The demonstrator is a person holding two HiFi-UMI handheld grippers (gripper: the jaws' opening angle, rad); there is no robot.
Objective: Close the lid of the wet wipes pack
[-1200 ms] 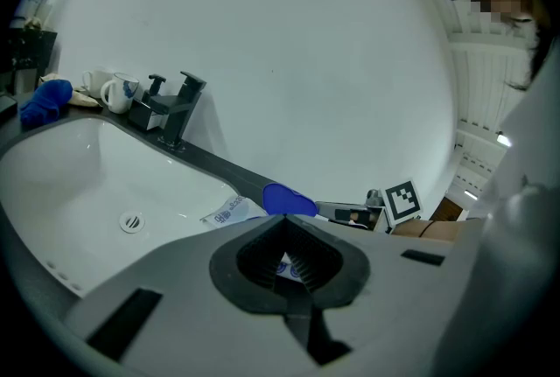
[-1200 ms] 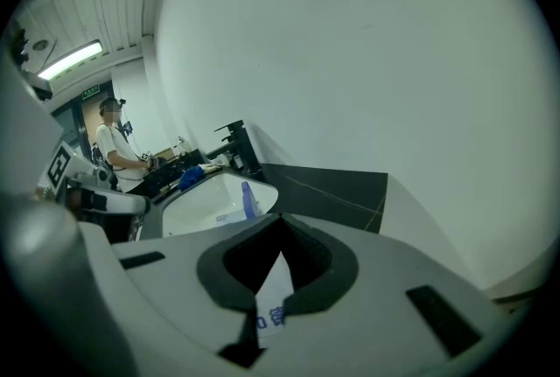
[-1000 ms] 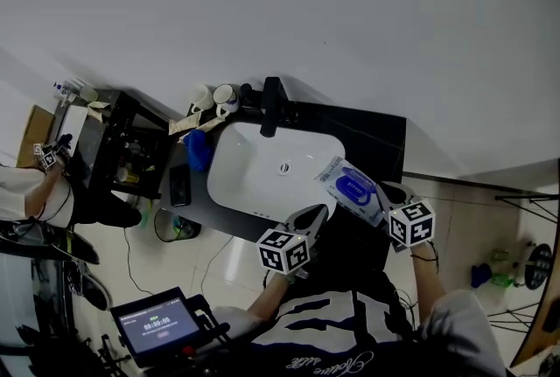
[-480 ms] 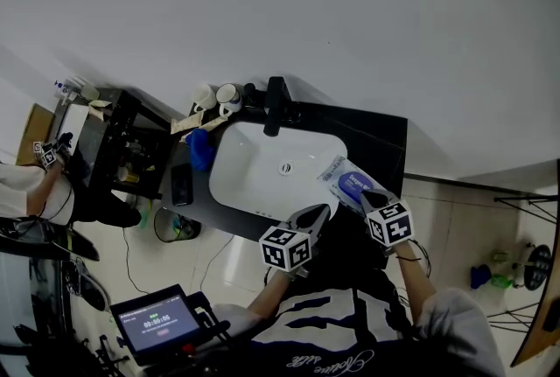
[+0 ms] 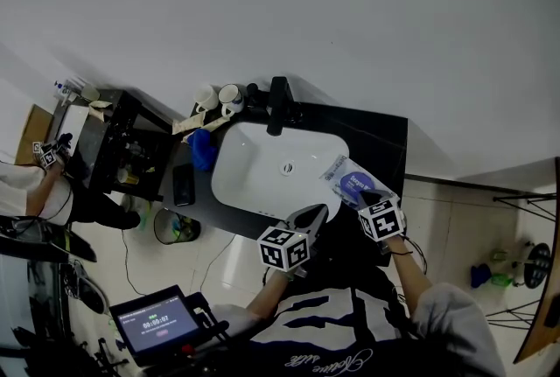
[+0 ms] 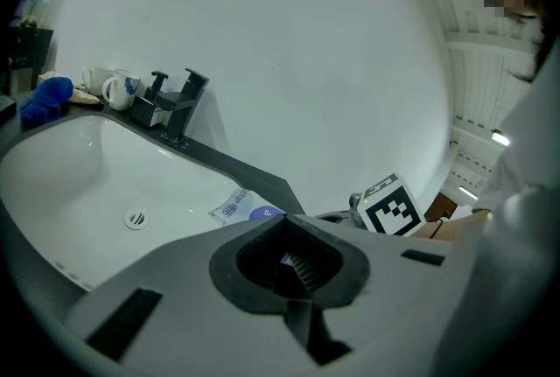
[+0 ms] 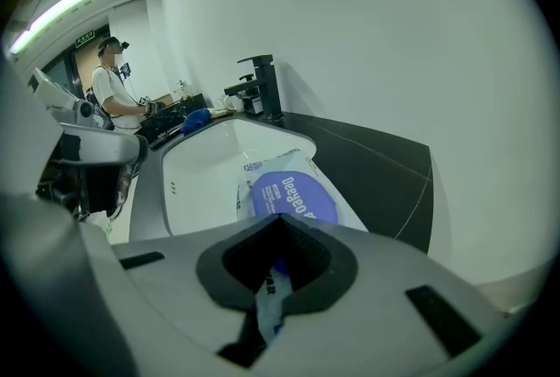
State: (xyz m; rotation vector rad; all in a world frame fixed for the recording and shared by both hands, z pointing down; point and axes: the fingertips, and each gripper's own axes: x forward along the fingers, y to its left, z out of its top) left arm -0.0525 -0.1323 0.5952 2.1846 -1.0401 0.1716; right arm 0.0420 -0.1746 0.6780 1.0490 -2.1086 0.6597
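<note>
The pack is laid on the counter at the sink's right rim. Its near end is covered by the right gripper, whose jaws are clamped on a flap of it (which part is hard to tell). The left gripper is held closed and empty. A faucet, cups and a cloth are ranged behind.

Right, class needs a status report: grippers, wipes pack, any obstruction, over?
Left gripper shut, empty, by the sink. Right gripper shut on near edge of wet wipes pack. Blue lid looks flat. Nothing in the way.
</note>
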